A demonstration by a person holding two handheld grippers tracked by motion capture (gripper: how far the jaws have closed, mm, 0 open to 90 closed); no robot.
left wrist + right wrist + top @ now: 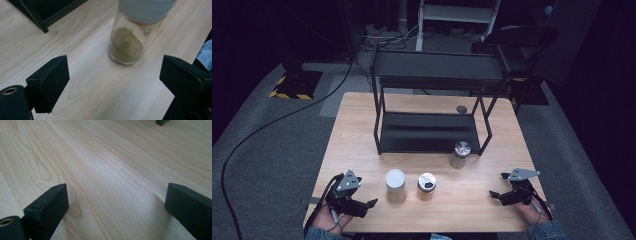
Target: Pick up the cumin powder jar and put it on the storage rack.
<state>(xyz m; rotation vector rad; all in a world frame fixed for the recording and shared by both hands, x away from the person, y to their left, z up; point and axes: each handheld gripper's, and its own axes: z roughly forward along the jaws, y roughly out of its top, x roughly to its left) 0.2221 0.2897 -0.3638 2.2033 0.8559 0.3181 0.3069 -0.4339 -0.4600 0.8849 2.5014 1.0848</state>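
A pale wooden desk (362, 130) stands on grey carpet in a dark room, with a black two-tier rack (432, 107) across its far half. Near the front edge, left of centre, a white-capped jar (395, 186) of what looks like tan powder stands upright, with a silver-lidded jar (426, 186) just beside it and a third jar (460, 154) by the rack's right foot. The left gripper (371, 203), jaws spread and holding nothing, faces the white-capped jar from the front left corner. The right gripper (493, 194), also spread, sits near the front right corner over bare wood.
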